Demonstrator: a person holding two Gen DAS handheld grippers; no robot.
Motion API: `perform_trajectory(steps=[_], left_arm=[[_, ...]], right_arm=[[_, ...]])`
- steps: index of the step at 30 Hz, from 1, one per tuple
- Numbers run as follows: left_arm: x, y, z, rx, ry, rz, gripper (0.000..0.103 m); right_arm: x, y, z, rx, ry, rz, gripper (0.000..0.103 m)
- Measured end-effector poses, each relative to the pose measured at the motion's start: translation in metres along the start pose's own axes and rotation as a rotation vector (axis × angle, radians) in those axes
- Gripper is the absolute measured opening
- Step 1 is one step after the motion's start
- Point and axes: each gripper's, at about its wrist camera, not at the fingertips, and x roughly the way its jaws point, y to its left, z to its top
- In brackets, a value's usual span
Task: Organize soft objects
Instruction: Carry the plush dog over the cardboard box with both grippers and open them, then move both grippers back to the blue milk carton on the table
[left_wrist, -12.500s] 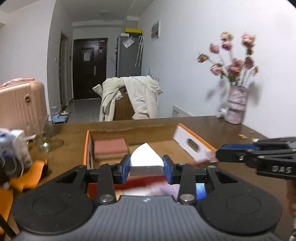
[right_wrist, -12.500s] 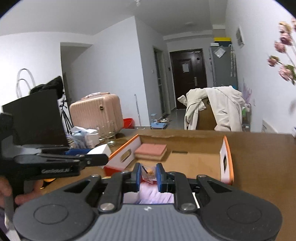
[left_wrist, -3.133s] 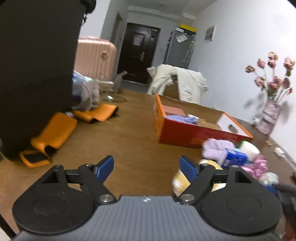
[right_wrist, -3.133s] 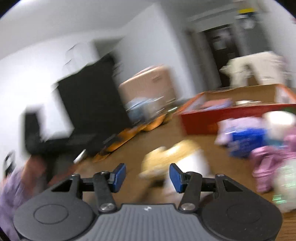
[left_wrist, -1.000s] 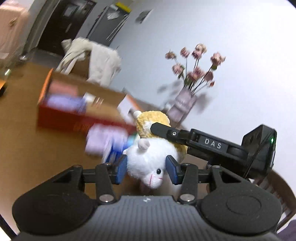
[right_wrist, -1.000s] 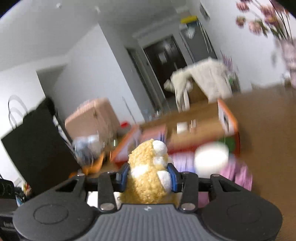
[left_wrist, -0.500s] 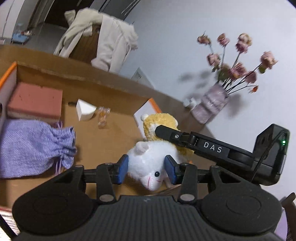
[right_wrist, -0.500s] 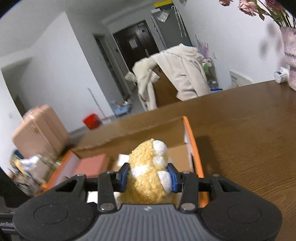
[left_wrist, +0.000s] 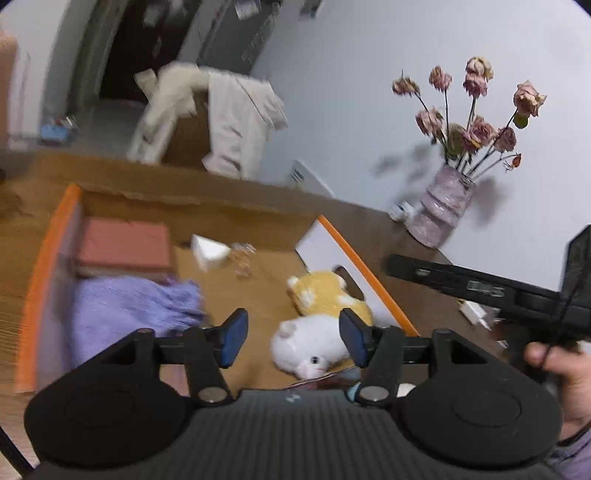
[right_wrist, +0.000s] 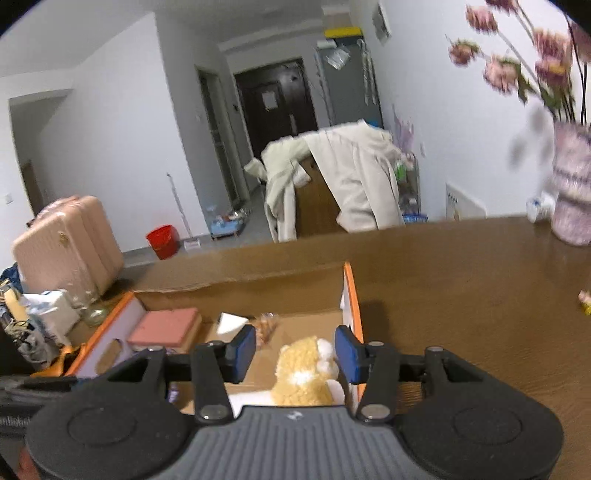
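The tabletop (right_wrist: 461, 295), brown wood, carries an open cardboard box (left_wrist: 369, 280) with orange-edged flaps. We see four groups of contents in the box: a pink block (left_wrist: 123, 247) at the far left corner, a lilac drawstring pouch (left_wrist: 129, 310) just in front of it, a white wedge (left_wrist: 208, 253) beside a small clear packet (left_wrist: 242, 260) near the back wall, and the plush toy (left_wrist: 317, 325) against the right wall.

The plush toy, white in front and yellow behind, lies on its side on the box floor. Its long axis runs from its white face, nearest the left wrist camera, away toward the yellow back by the right flap.

The left gripper (left_wrist: 293, 338) hangs over the toy with its blue pads apart. Its jaws have just been opening; the toy shows in the gap between them, the white head below the right pad, and neither pad presses on it. The right gripper (right_wrist: 294, 353) likewise stands parted, its jaws having just been opening, with the yellow fleece (right_wrist: 303, 373) between and below the pads, unclamped.

A hand (left_wrist: 561, 373) at the right edge of the left wrist view holds the right gripper's black body. A vase of dried roses (left_wrist: 443, 210) stands on the tabletop beyond the box.
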Motion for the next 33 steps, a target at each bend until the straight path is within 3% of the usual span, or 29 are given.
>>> perform_trajectory(steps=[7, 17, 22, 33], left_arm=[[-0.085, -0.021, -0.026, 0.117, -0.099, 0.187, 0.070], [-0.171, -0.056, -0.094, 0.183, -0.216, 0.307, 0.085], [-0.198, -0.075, -0.139, 0.190, -0.281, 0.328, 0.097], [-0.233, -0.094, -0.206, 0.167, -0.320, 0.348, 0.100]], right_arm=[[-0.084, 0.014, -0.013, -0.116, -0.054, 0.032, 0.061], [-0.184, 0.035, -0.073, -0.210, -0.165, 0.079, 0.073], [-0.219, 0.044, -0.112, -0.228, -0.226, 0.083, 0.080], [-0.267, 0.049, -0.188, -0.196, -0.236, 0.086, 0.085]])
